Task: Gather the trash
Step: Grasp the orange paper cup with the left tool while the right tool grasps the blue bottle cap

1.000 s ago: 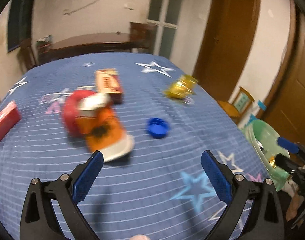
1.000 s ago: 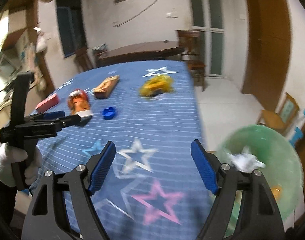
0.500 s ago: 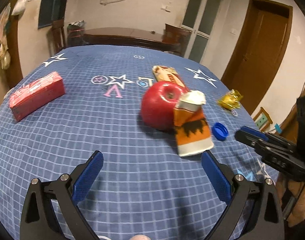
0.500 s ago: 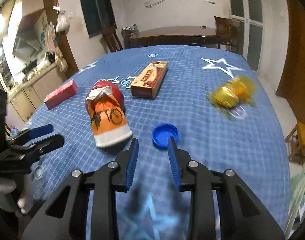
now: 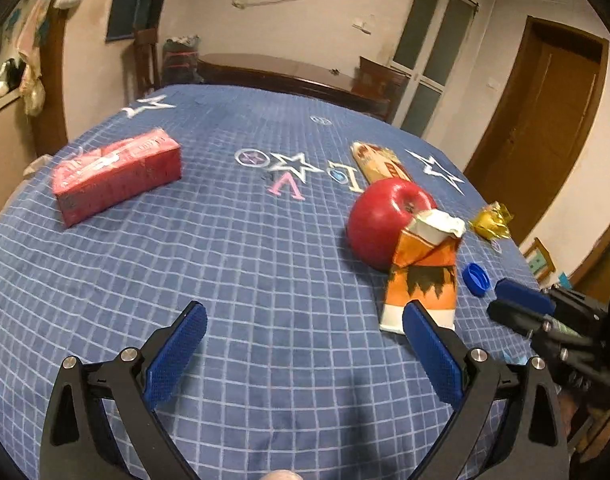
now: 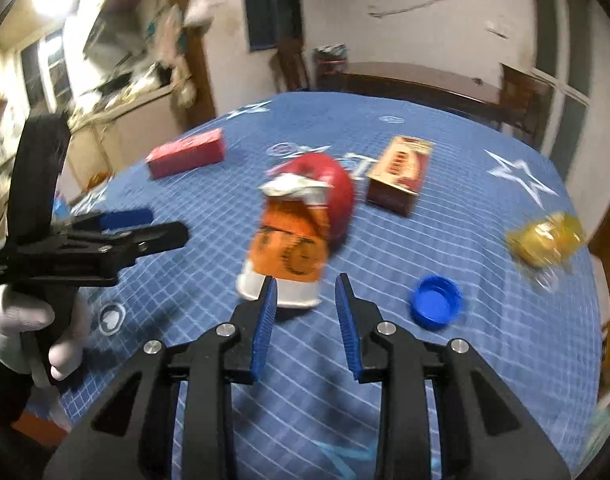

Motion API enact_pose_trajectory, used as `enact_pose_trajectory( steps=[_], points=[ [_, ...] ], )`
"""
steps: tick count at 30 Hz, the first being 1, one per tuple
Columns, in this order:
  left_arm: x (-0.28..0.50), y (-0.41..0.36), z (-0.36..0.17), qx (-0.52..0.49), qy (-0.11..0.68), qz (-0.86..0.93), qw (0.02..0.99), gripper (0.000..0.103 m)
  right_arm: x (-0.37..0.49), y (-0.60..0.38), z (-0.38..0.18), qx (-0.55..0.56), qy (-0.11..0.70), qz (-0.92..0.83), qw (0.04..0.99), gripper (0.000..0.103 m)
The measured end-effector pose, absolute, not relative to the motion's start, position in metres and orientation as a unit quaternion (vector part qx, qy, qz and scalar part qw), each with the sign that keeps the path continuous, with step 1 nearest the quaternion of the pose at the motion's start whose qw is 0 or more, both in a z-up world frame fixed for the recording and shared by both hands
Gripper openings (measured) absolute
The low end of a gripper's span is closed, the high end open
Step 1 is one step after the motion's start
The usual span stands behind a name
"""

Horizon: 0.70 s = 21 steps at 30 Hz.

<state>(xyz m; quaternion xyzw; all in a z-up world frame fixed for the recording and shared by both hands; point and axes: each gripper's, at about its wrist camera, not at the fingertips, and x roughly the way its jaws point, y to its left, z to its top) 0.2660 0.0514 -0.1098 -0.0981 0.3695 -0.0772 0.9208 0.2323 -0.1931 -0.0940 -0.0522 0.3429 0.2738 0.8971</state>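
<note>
Looking from the left wrist, the left gripper (image 5: pixel 305 344) hung over the table (image 5: pixel 241 280) with its jaws wide apart and nothing between them. An orange paper cup (image 5: pixel 423 276) lay crushed on its side, leaning on a red apple (image 5: pixel 385 216). A blue bottle cap (image 5: pixel 476 279) sat just beside the cup, a yellow wrapper (image 5: pixel 489 222) lay farther off, and a red box (image 5: pixel 115 174) sat well apart on the other side. From the right wrist, the right gripper (image 6: pixel 307 312) had its jaws close together but not touching, with nothing held. The cup (image 6: pixel 291 248) lay just past its tips, and the cap (image 6: pixel 437 300) sat off to one side. If the narrow jaws went straight down, they could bump the cup and push it into the apple. The apple might then roll away. The jaws likely needed to spread first.
</note>
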Motion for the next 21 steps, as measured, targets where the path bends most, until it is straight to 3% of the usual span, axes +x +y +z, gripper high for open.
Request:
enact_pose_trajectory(
  steps=[6,11,19,21],
  points=[
    [0.273,0.007,-0.102,-0.077,0.365,-0.131,0.918,0.098,0.221,-0.214,-0.094,-0.025,0.339,0.244,0.908,0.030],
    [0.290,-0.026,-0.107,-0.069,0.378,-0.140,0.913,0.098,0.222,-0.234,-0.098,-0.005,0.336,0.228,0.914,0.044],
    [0.311,-0.044,-0.121,-0.073,0.395,-0.106,0.910,0.097,0.243,-0.238,-0.110,-0.013,0.357,0.222,0.907,0.045],
    [0.317,-0.042,-0.126,-0.080,0.400,-0.108,0.906,0.080,0.253,-0.234,-0.114,-0.018,0.366,0.220,0.904,0.045]
  ],
)
